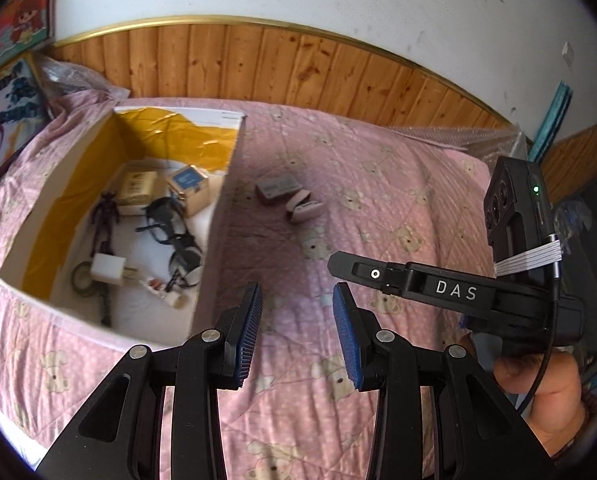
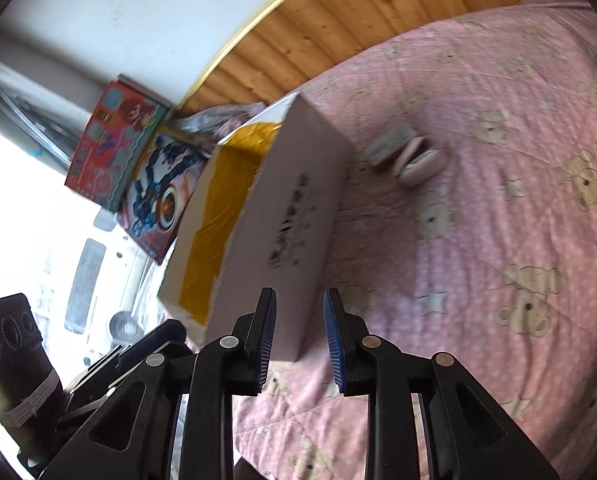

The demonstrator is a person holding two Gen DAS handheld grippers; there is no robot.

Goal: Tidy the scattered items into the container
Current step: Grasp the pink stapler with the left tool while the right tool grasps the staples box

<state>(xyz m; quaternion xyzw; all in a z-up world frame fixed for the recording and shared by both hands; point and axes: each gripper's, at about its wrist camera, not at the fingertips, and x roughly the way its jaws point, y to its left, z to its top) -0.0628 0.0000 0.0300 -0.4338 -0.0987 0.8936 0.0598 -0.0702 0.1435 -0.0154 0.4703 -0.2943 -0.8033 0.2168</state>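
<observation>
A white cardboard box [image 1: 218, 208] with yellow lining lies open on the pink quilt. Inside it are black glasses [image 1: 170, 220], a white charger [image 1: 106, 270], two small cartons and a dark figure. To the box's right, on the quilt, lie a small grey box [image 1: 276, 190] and an open pale clamshell case [image 1: 304, 210], touching each other. My left gripper [image 1: 297, 300] hovers open over the quilt beside the box's near right corner, holding nothing. My right gripper [image 2: 300, 304] is open and empty in front of the box's printed side wall [image 2: 298, 216]. The grey box [image 2: 390, 146] and case [image 2: 418, 164] lie beyond it.
Colourful picture boxes [image 2: 118, 148] lean on the wall behind the container. A wood-panelled wall [image 1: 282, 64] borders the bed's far side, with crumpled plastic wrap [image 1: 478, 140] at the right. A hand [image 1: 546, 392] holds the right gripper's black body [image 1: 454, 292].
</observation>
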